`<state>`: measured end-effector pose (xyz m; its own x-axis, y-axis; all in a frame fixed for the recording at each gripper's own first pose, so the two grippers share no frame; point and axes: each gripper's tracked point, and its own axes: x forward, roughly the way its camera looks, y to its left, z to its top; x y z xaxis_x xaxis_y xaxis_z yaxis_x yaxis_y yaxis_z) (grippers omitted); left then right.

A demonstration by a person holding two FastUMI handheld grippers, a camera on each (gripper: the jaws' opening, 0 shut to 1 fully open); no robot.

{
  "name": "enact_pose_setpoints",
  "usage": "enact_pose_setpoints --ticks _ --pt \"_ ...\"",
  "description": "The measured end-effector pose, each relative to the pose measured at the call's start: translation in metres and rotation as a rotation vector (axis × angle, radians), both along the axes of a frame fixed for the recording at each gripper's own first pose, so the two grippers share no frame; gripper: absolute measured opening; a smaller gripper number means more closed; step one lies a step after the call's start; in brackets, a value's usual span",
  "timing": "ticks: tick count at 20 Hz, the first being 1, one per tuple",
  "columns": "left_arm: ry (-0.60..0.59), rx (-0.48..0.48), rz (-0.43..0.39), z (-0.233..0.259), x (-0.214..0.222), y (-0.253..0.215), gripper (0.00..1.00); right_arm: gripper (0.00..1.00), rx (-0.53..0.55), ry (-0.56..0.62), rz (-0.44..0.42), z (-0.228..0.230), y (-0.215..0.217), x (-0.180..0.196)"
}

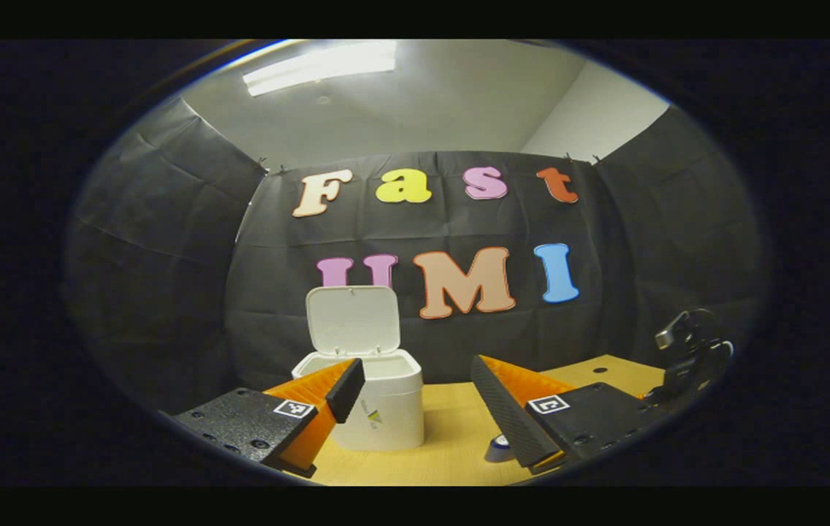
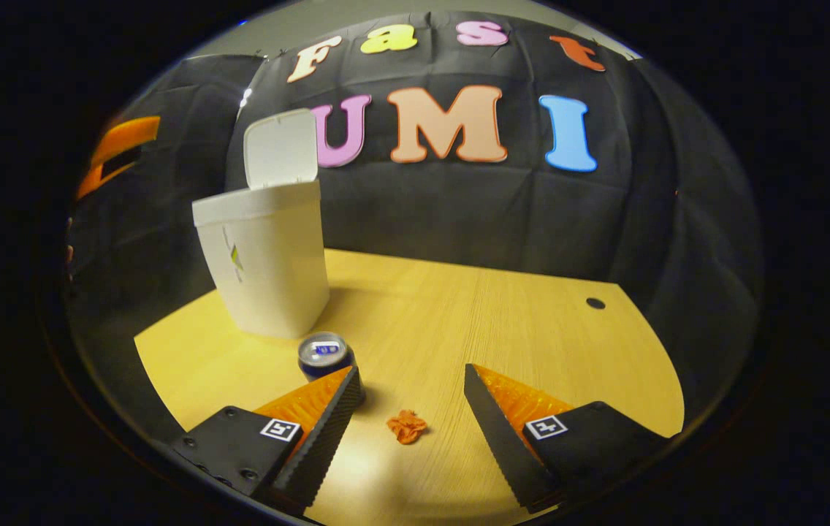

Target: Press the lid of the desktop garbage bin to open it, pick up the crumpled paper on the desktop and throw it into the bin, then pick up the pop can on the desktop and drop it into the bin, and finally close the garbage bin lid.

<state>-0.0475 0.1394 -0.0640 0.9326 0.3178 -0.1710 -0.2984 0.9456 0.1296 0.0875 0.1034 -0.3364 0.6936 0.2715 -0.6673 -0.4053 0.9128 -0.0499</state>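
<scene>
In the right gripper view, the right gripper (image 2: 409, 391), fingers spread, hovers at bottom centre above the crumpled paper (image 2: 406, 426), the pop can (image 2: 324, 355) just behind its left finger, the open-lidded bin (image 2: 265, 256) upper left, while the left gripper (image 1: 415, 383) is likewise spread.

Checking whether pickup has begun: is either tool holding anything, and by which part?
Nothing is held. Both tools are open; the right tool hangs above the crumpled paper, not touching it.

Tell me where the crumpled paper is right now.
In the right gripper view, the crumpled paper lies on the wooden desktop between the open right claw's fingers, just right of the pop can, with the bin behind.
</scene>
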Motion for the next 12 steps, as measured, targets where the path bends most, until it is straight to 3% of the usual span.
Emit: enact_pose_setpoints --ticks 4,5,6,8,11,12 --pt "0.056 0.019 0.032 -0.004 -0.021 0.002 0.92 0.96 -0.105 0.127 0.051 -0.068 -0.002 -0.005" --pt "0.066 0.026 0.040 -0.004 -0.025 0.003 0.99 0.95 -0.118 0.160 0.067 -0.081 -0.002 -0.009" --pt "0.074 0.034 0.049 -0.004 -0.028 0.006 0.92 0.88 -0.130 0.194 0.075 -0.090 -0.002 -0.015" --pt "0.082 0.052 0.059 -0.001 -0.031 0.010 0.92 0.81 -0.128 0.237 0.074 -0.099 -0.002 -0.016" --pt "0.100 0.064 0.062 -0.004 -0.031 0.013 0.92 0.61 -0.097 0.258 0.076 -0.103 0.005 -0.014" --pt "0.099 0.061 0.058 -0.004 -0.028 0.013 0.93 0.48 -0.090 0.258 0.077 -0.106 0.006 -0.012"
